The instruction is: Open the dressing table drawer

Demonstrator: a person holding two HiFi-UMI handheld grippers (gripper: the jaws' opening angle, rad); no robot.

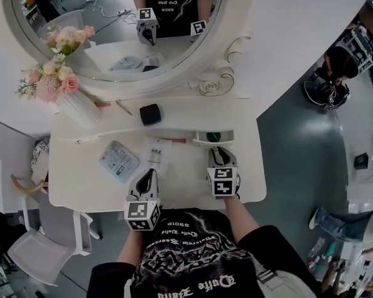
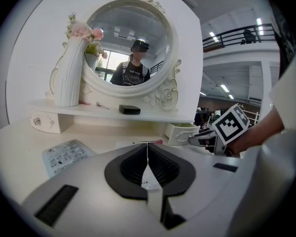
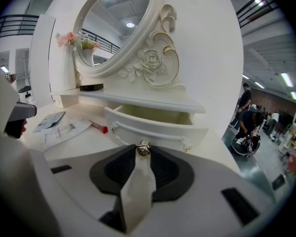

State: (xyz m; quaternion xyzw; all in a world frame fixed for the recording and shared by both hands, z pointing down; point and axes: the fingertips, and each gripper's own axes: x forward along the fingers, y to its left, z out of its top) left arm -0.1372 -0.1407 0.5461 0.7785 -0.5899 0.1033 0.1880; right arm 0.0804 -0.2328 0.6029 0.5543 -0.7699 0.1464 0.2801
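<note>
White dressing table top [image 1: 74, 191] bearing a leaflet [image 1: 119, 161], print too small to read. Can't decipher ornate lettering on black shirt [image 1: 193, 253] either, partly cut off. Holds right gripper [image 1: 218, 154] clamped on small metal knob [image 3: 144, 148] of drawer [image 3: 158, 125], pulled out beneath shelf [image 3: 143, 100]. Holds left gripper [image 2: 148, 147] pinched together, empty.

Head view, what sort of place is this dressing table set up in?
Probably a big open workshop or lab hall, not a bedroom: the dressing table stands on a bare grey floor, another person works nearby, and a railed upper gallery runs overhead.
</note>
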